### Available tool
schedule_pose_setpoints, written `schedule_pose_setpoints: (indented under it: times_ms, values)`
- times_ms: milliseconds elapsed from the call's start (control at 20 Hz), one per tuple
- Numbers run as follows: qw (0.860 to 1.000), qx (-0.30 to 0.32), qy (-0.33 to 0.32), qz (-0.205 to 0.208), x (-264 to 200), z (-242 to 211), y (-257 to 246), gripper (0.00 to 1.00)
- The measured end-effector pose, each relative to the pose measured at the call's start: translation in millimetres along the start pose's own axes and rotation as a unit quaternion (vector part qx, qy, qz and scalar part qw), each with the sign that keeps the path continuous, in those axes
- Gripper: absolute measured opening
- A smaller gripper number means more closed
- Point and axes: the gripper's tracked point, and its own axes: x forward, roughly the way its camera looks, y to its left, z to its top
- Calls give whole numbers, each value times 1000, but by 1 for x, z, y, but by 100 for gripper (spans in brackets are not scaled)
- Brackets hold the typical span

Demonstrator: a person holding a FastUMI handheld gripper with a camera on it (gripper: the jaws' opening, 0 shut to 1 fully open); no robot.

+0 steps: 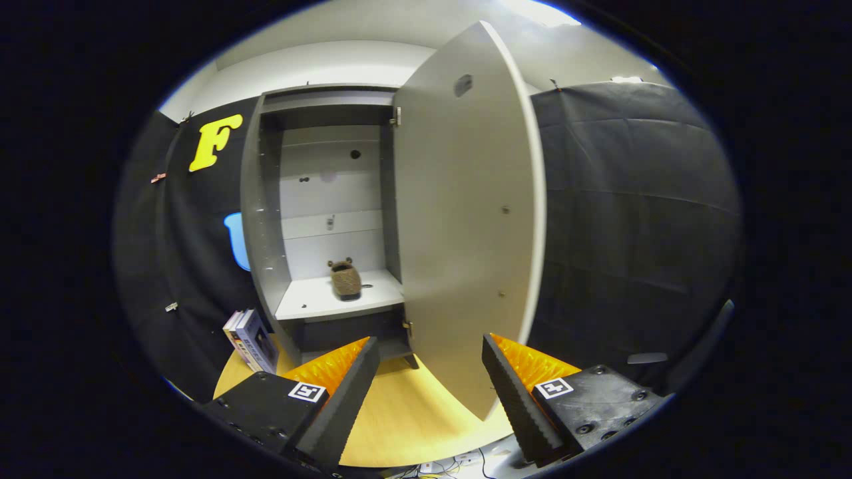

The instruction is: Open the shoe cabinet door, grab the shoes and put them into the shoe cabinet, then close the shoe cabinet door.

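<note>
The shoe cabinet stands ahead with its door swung wide open toward me, its lower edge reaching down between my fingers. On the pale shelf inside sits a small brown shoe, upright, well beyond the fingers. My gripper is open, with nothing between its fingers except the door's bottom corner, which I cannot tell to be touching either finger.
Some books lean against the cabinet's left foot on the wooden floor. Black cloth walls close in on both sides. Cables lie on the floor just under the gripper.
</note>
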Motion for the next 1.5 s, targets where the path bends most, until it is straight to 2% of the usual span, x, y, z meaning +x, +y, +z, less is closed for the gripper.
schedule_pose_setpoints:
  times_ms: [300,550,800,1000,1150,1500]
  values:
    - [999,15,0,-44,-8,3,-65,98]
    - [999,6,-11,-38,16,19,-115,98]
    - [999,-7,-18,26,55,39,-141,98]
    - [994,-5,-9,113,84,42,-125,98]
    - [988,-15,-7,152,96,43,-120,97]
    - [979,2,-1,202,103,44,-106,95]
